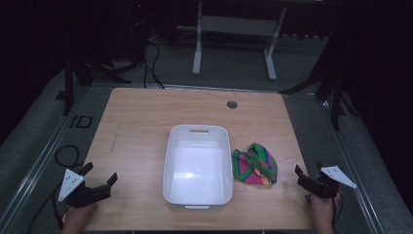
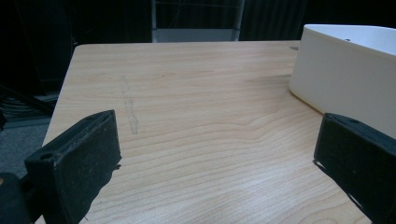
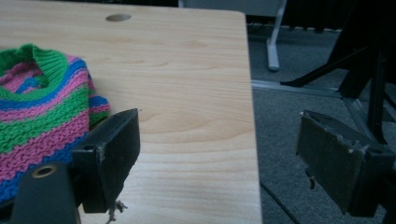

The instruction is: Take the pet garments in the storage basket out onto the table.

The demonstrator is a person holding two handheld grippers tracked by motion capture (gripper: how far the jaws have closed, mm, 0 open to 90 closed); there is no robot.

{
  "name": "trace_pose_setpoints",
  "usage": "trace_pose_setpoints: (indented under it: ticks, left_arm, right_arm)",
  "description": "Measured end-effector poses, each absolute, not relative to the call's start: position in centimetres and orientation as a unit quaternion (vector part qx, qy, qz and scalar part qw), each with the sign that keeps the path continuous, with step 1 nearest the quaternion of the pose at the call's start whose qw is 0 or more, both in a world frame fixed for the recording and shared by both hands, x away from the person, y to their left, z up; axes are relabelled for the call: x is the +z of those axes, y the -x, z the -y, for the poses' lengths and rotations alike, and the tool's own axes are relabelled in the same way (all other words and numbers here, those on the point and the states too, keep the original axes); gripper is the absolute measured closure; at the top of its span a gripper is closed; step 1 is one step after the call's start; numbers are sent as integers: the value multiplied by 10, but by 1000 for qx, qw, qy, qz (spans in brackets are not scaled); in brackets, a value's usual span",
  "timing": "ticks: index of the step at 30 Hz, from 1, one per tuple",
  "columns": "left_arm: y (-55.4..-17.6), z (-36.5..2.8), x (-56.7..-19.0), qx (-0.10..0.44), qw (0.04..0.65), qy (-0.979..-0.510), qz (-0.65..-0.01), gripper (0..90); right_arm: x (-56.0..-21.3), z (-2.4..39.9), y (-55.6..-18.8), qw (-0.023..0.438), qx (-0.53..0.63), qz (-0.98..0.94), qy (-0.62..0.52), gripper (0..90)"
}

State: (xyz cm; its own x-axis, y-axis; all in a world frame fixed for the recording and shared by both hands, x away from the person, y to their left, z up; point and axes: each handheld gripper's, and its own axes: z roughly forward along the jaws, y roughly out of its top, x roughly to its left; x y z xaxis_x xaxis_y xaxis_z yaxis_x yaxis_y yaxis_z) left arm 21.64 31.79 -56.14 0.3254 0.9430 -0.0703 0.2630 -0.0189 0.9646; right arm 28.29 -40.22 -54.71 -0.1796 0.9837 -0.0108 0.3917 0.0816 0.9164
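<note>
A light wooden tabletop (image 1: pixel 146 122) is seen from above in a dim room. A white rectangular plastic bin (image 1: pixel 197 165) sits near the middle of the tabletop's near edge, its long sides running from near to far, with nothing visible inside it. Just beside the bin's right wall lies a small knitted garment (image 1: pixel 255 165), striped in green, pink and blue, crumpled in a loose heap toward the right edge.

At the near left corner, a person's hand holds the left gripper (image 1: pixel 101 181) low over the wood. Its two black jaws stand wide apart and hold nothing. In the left gripper view, bare wood lies between the jaws and the bin's white wall rises at the right.

At the near right corner, the other hand holds the right gripper (image 1: pixel 301 176) by the tabletop's right edge. Its jaws also stand apart and empty. In the right gripper view, the knitted garment lies just beyond the left jaw; whether they touch is unclear.
</note>
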Motion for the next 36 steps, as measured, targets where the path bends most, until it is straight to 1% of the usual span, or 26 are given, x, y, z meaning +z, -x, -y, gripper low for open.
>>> trace_pose_setpoints:
  ticks: [2,7,17,36]
  left_arm:
    - [-216,-318,-561,332,513,-632,-477,9]
    - [-216,-318,-561,332,512,-632,-477,9]
    - [-216,-318,-561,332,513,-632,-477,9]
    - [-215,-318,-561,336,514,-627,-479,9]
  right_arm:
    - [-549,403,-278,365,418,-631,-542,140]
    - [-551,406,-272,361,427,-617,-554,139]
    - [-553,411,-265,370,434,-601,-560,140]
    - [-555,415,-268,363,437,-593,-570,142]
